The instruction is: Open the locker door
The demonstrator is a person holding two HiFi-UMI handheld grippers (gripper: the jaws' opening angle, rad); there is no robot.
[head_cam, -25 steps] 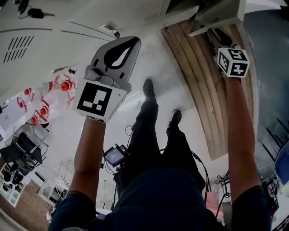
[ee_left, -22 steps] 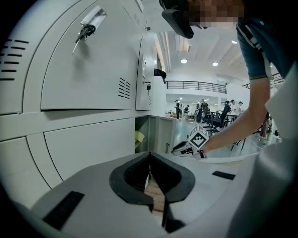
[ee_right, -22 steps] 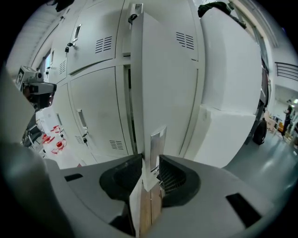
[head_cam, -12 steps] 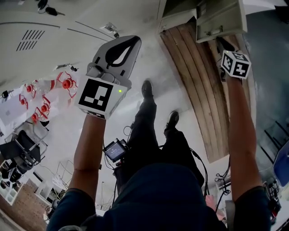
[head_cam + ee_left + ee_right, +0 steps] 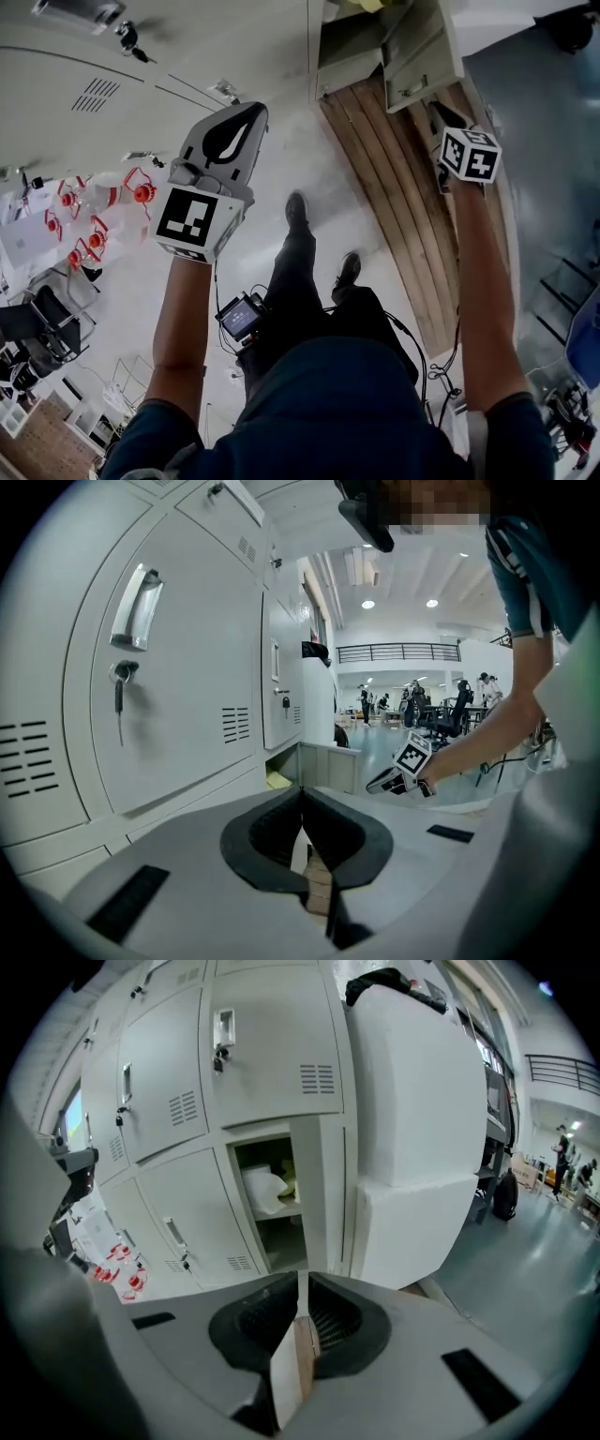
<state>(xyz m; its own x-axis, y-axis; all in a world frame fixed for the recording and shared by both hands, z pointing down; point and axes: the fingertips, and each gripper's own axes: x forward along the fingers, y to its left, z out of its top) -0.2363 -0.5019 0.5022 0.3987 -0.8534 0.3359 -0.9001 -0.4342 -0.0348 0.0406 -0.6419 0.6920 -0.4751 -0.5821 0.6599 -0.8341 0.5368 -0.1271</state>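
Both grippers have come up since a second ago, and our right gripper (image 5: 439,111) has just been closing its jaws. Head view: it meets the free edge of the locker door (image 5: 417,54), already swung partly out; our left gripper (image 5: 253,111) hangs well apart. Left gripper view: pads together on nothing, beside closed lockers (image 5: 187,667). Right gripper view: the door's white edge sits pinched between the jaws. We judge the pull is in hand; next we swing it wider, following the hinge's arc.

Right gripper (image 5: 300,1288), jaws just closing, pinches the locker door's (image 5: 422,47) edge; left gripper (image 5: 302,794), jaws together, hovers left of it.
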